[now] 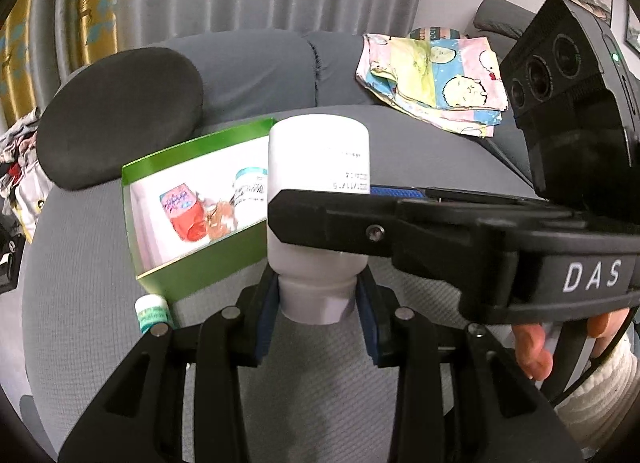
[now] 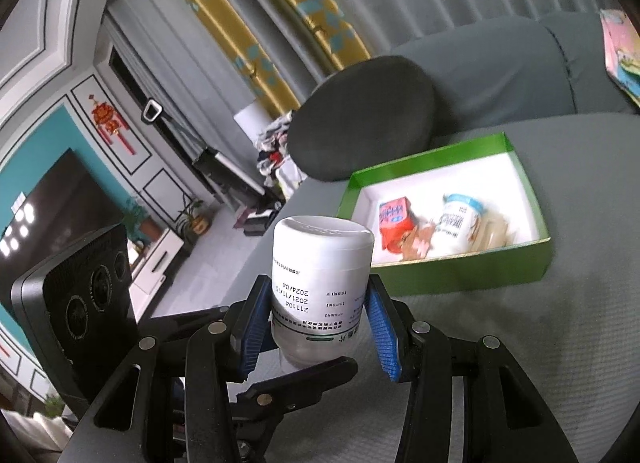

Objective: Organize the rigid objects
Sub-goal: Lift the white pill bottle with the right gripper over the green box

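Nearest you, your left gripper [image 1: 318, 299] is clamped on the cap end of the white bottle [image 1: 319, 167], which is upside down, its flat base on top. Your right gripper [image 2: 318, 317] comes in from the right across the bottle's body, and its blue pads [image 2: 382, 327] press the printed label on both sides. Both grippers hold the same bottle above the grey sofa seat [image 1: 420, 159]. Just beyond it, the green box [image 2: 452, 267] sits on the seat with a red packet [image 2: 394, 219] and a white jar [image 2: 460, 221] inside. A small green-labelled bottle [image 1: 151, 313] stands beside the box's near left corner. A dark round cushion [image 1: 120, 115] lies behind the box.
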### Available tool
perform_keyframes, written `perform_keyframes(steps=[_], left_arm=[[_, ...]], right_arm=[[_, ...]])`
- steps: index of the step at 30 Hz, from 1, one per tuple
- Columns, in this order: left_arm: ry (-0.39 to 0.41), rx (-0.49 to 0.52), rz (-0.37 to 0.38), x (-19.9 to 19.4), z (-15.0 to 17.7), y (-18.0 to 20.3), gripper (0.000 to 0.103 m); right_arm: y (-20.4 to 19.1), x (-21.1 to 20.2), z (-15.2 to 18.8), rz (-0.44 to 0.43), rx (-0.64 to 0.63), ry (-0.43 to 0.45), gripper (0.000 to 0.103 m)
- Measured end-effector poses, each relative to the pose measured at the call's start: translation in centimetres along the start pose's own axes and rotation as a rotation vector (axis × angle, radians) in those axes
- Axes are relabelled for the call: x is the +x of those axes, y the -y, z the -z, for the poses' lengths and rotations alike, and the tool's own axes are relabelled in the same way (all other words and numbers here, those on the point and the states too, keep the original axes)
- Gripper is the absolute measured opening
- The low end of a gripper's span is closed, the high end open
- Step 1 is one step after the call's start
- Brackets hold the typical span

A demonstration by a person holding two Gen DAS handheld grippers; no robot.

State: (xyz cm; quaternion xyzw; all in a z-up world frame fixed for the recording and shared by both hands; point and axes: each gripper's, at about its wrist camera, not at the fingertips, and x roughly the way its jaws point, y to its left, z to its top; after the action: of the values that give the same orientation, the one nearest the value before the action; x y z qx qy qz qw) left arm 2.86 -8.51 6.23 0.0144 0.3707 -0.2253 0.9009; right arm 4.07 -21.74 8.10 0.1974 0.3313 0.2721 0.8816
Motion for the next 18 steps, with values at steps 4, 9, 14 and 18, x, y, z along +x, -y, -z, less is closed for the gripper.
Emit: perform_keyframes(steps=[4,9,14,18], left_arm=[[0.002,0.003,0.011,0.2,-0.6,0.3,0.035],[0.002,0.035,-0.006,0.6,-1.6,0.8,0.035],[0.009,0.048,-0.011,1.0,-2.7,0.6,0.035],[0.006,0.044,-0.01,1.6,-3.4,0.2,0.035]], right_arm=[[0.3,-0.2,-0.6,0.012,-0.003,0.014,0.049],[0.8,-0.4,-1.3,0.021,-0.011,0.028,0.049],[1.1,-0.4,-2.4,0.029,-0.032,0.045,0.049],[1.5,0.1,-3.2,0.034,-0.034,0.049,0.05]])
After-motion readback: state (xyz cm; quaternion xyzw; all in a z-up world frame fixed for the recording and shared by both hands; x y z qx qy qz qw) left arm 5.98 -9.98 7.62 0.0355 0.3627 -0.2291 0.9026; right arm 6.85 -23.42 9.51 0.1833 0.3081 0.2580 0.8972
